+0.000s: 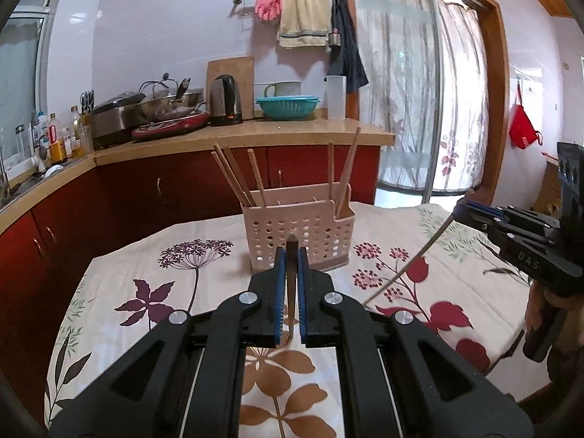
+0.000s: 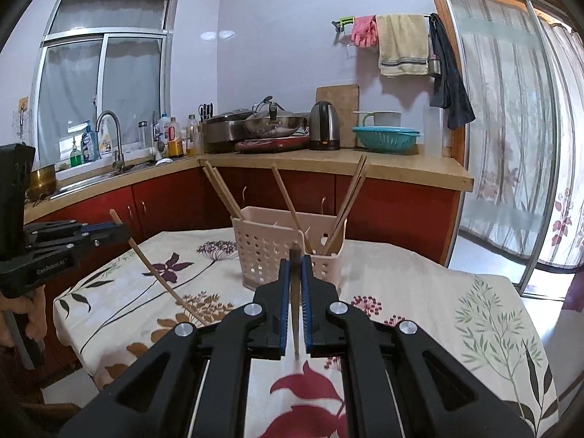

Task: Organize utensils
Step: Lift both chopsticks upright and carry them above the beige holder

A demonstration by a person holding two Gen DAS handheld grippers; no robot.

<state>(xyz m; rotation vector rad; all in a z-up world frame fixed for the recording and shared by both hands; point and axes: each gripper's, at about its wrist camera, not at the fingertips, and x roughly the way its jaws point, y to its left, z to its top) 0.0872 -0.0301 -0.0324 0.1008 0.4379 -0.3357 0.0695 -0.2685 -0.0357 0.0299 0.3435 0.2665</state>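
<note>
Chopsticks stand in the pink perforated utensil holder (image 1: 299, 231) on the table, which is covered by a flowered tablecloth (image 1: 175, 292). Three of them lean to the left in the holder's bigger compartment (image 1: 233, 179), and two more (image 1: 345, 175) lean in the small side compartment on the right.

The left gripper (image 1: 291, 255) has its jaws pressed together on one wooden chopstick (image 1: 291, 292), which passes between the blue pads and points forward toward the holder. In the right wrist view this same gripper comes in from the left edge, and its chopstick slants down toward the tablecloth, the lower tip near the cloth (I cannot tell if it touches).

The right gripper (image 2: 295, 266) is also closed, pinching a second chopstick (image 2: 295, 310) between its blue pads. In the left wrist view it enters from the right, and its chopstick hangs slanted down over the cloth. A person's hand (image 2: 34, 314) holds the handle of the left gripper.

Both grippers are in front of the holder, well apart from each other. Behind the table is a kitchen counter (image 1: 255, 133) with an electric kettle (image 1: 226, 100) and a teal colander (image 1: 287, 106).
</note>
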